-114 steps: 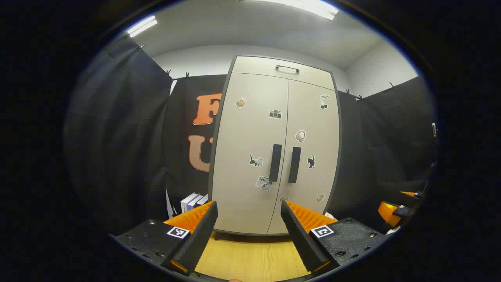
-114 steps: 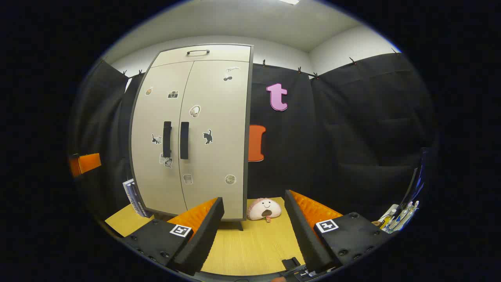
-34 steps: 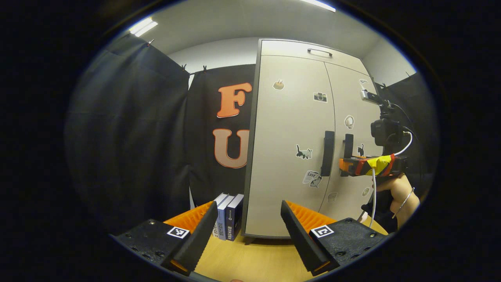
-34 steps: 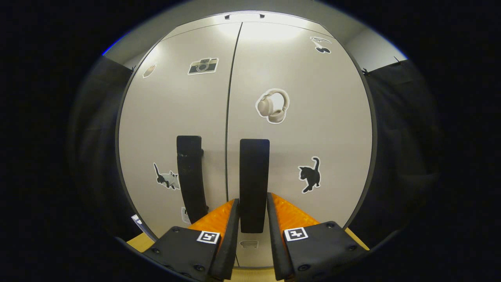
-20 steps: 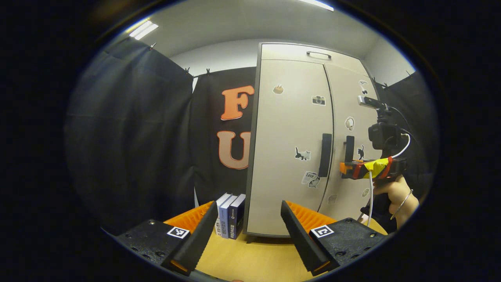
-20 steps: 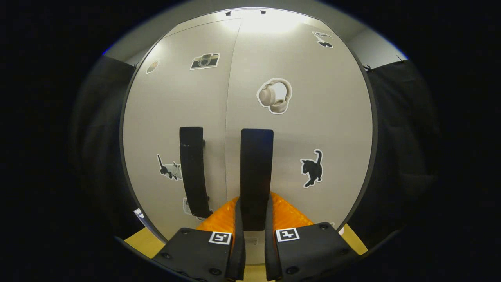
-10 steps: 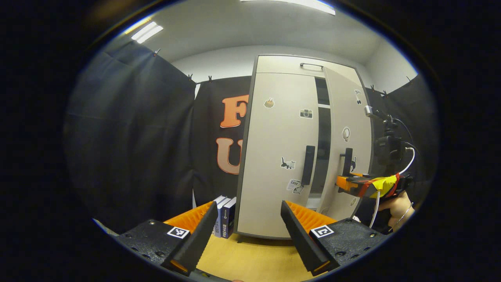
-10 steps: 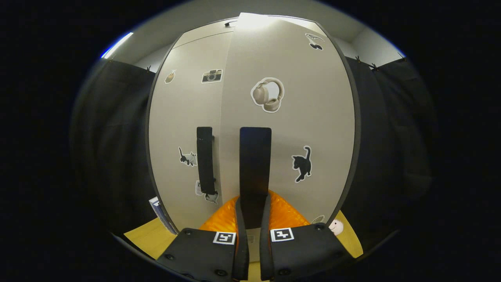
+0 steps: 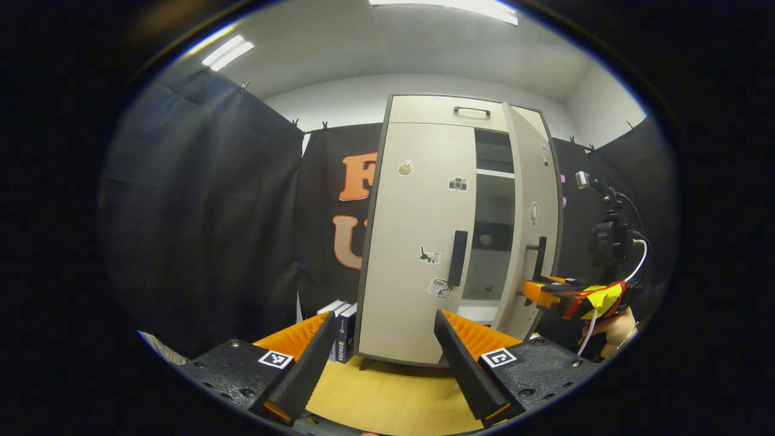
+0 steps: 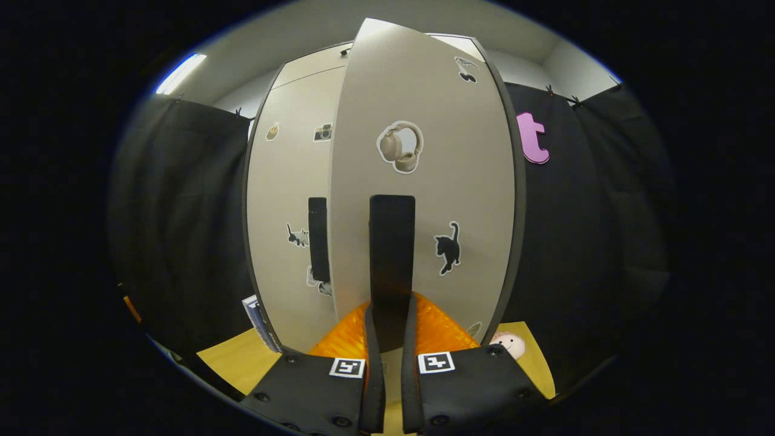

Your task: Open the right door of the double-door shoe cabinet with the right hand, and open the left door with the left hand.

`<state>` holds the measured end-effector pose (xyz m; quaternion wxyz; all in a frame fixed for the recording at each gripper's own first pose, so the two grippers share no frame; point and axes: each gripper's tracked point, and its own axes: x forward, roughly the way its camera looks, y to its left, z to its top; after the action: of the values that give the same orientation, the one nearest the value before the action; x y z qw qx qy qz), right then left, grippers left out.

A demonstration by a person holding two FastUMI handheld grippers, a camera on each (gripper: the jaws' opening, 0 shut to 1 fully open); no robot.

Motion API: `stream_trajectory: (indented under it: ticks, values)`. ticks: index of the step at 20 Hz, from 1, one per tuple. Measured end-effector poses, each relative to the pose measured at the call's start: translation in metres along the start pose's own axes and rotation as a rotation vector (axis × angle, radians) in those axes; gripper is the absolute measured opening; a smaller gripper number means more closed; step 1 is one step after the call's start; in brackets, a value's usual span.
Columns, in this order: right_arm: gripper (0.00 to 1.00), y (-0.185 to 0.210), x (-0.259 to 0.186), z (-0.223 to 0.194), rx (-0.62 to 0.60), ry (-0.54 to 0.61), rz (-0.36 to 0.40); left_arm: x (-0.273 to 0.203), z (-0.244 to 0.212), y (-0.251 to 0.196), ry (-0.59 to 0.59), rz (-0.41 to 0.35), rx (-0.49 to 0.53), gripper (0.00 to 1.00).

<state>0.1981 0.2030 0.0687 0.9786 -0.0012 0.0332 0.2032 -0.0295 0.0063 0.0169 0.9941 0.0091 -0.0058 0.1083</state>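
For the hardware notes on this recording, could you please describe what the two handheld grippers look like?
Each gripper has black textured finger bases with bolts and a square black-and-white marker tag on each. The right gripper has red and yellow tape on its body, a white cable and a black camera mast above. A thin bracelet circles the wrist holding it.

plush toy half hidden behind right door, books partly hidden

Shoe cabinet beige, dark-edged; handles black; stickers on doors: black cat, cream headphones. Table below cabinet yellow wood-grain. Books left of cabinet dark blue, white.
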Motion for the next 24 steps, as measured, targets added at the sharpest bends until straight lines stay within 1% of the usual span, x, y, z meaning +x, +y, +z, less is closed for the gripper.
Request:
stream_trajectory:
  ticks: [10, 13, 21, 24]
  values:
    - [0.18, -0.018, -0.019, 0.000, -0.003, -0.016, -0.017, -0.023, 0.006, -0.031, -0.003, -0.038, 0.022, 0.98]
    - [0.18, -0.027, -0.024, 0.001, -0.015, -0.028, -0.030, -0.028, 0.006, -0.038, -0.006, -0.048, 0.012, 0.98]
    - [0.17, -0.046, -0.033, 0.001, -0.021, -0.036, -0.066, -0.027, 0.006, -0.060, -0.003, -0.079, 0.013, 0.98]
    - [0.16, -0.053, -0.036, 0.002, 0.003, -0.039, -0.078, -0.026, 0.007, -0.069, -0.003, -0.089, 0.024, 0.98]
